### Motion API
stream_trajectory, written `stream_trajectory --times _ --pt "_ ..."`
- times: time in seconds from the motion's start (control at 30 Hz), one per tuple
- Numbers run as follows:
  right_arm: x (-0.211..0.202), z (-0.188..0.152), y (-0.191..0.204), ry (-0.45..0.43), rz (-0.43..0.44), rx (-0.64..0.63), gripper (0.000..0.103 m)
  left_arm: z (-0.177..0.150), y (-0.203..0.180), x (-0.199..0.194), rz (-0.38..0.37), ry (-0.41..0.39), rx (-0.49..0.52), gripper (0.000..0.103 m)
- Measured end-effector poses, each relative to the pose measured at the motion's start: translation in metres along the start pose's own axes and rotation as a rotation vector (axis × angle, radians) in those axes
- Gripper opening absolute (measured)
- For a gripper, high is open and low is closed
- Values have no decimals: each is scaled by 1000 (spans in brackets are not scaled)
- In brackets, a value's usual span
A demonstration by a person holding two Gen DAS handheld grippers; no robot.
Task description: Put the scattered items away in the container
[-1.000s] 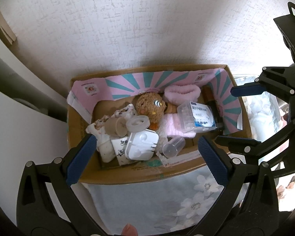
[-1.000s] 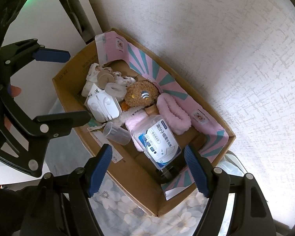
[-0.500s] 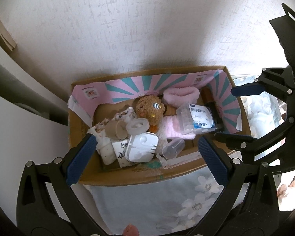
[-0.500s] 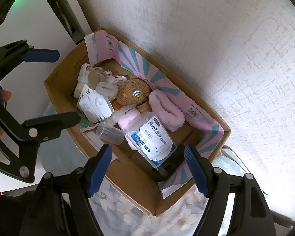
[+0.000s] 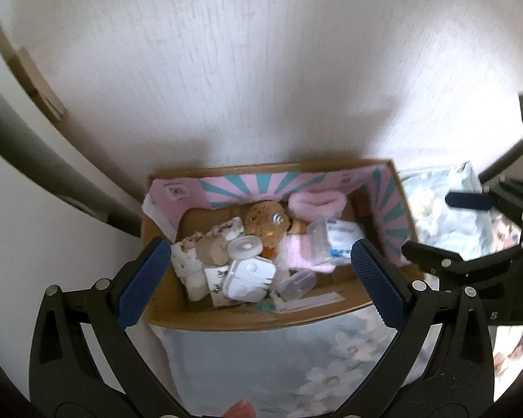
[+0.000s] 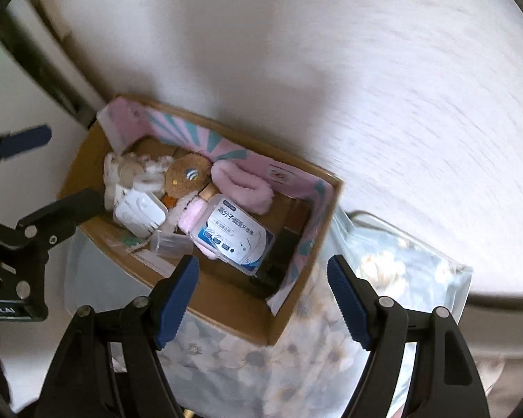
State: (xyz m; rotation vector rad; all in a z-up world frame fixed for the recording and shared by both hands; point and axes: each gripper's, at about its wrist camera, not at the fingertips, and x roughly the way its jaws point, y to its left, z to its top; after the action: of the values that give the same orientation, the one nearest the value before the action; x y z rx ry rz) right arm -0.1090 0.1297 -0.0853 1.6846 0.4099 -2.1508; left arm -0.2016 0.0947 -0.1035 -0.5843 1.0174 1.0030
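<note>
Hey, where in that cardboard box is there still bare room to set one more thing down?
Bare floor shows in the cardboard box behind the white plastic case, beside the brown plush toy, and at the end by the labelled clear box, under the pink headband. The middle is piled up.

Cardboard box crammed with brown plush toy, white case, left tool gaping, empty

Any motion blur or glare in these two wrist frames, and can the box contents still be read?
Left wrist view: overall soft blur, the wall smeared and washed out; the cardboard box contents are recognisable but unsharp. Right wrist view: swirling blur on the wall, worst at right; the printed label on the clear plastic case stays fairly legible. Both fisheye views bend the edges.
</note>
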Motion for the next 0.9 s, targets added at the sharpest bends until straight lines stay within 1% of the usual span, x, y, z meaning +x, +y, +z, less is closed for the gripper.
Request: stream_trajectory --times 0.1,0.13,0.27,0.4,0.43,0.53,0.6,0.77,0.9 --pt "-17 -11 -12 -40 27 108 72 -2 -4 -10 -19 -15 -40 103" --pt "-22 -16 -15 -54 23 140 72 -3 -5 -14 -21 -25 -50 103" --pt "-46 -36 -26 -128 -7 241 72 -8 -12 -34 -4 -84 -75 103" --pt "-65 -56 -34 -187 -50 312 72 -16 -17 -51 -17 -136 -106 103" --pt "-68 -61 -36 -200 -58 327 72 -18 -19 -52 -35 -152 -129 103" --pt "-74 -71 -42 -230 -80 355 72 -22 -22 -54 -50 -166 -137 103" --pt "-76 -77 -43 -242 -101 366 72 -25 -27 -55 -40 -171 -127 103" --pt "-78 -91 -46 -265 -101 392 72 -32 -31 -60 -49 -202 -135 103" --pt "-82 -98 -46 -290 -116 407 72 -31 -31 -64 -41 -215 -131 103"
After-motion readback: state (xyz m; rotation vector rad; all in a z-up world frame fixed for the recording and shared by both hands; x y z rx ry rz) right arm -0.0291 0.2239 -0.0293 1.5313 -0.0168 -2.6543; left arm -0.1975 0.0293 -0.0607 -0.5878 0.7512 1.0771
